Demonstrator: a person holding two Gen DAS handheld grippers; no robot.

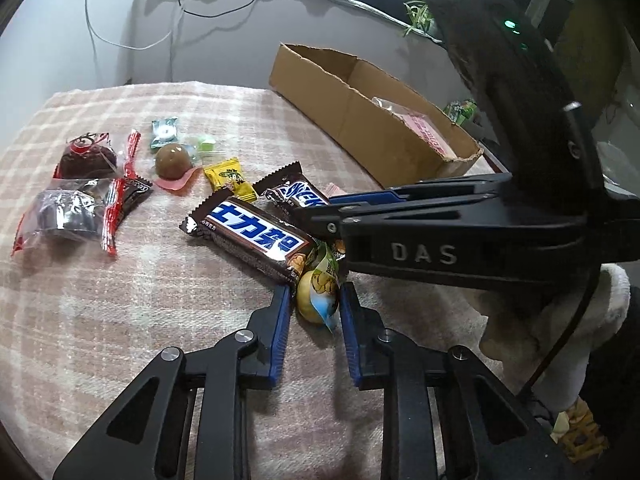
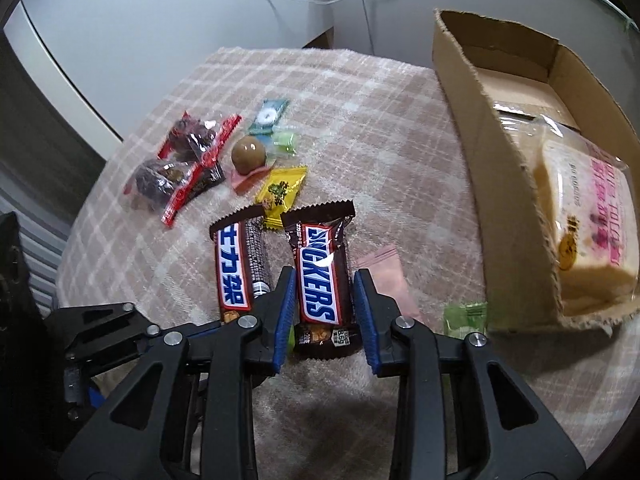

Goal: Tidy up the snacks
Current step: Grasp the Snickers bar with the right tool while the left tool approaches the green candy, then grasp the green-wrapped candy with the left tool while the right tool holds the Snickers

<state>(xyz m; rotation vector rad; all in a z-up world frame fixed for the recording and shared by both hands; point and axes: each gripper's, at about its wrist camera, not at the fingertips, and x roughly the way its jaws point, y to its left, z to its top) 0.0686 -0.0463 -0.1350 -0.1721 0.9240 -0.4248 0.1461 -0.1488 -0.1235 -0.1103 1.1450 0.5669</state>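
Observation:
My left gripper [image 1: 314, 296] is open, its blue pads on either side of a small yellow wrapped snack [image 1: 318, 294] lying on the checked cloth. My right gripper [image 2: 325, 280] is open around a brown Snickers bar [image 2: 320, 276], pads close to its sides; it shows as a black tool in the left wrist view [image 1: 440, 224]. A second Snickers bar [image 1: 250, 236] lies just left of it and also shows in the right wrist view [image 2: 236, 268]. A cardboard box [image 2: 496, 184] at the right holds a wrapped cake [image 2: 584, 224].
More sweets lie on the cloth at the far left: red-edged dark packets [image 1: 76, 196], a brown ball [image 1: 173, 162], a yellow sachet [image 1: 230, 178], green candies [image 1: 165, 132]. A pink packet [image 2: 384, 276] and a green candy [image 2: 466, 316] lie near the box [image 1: 360, 120].

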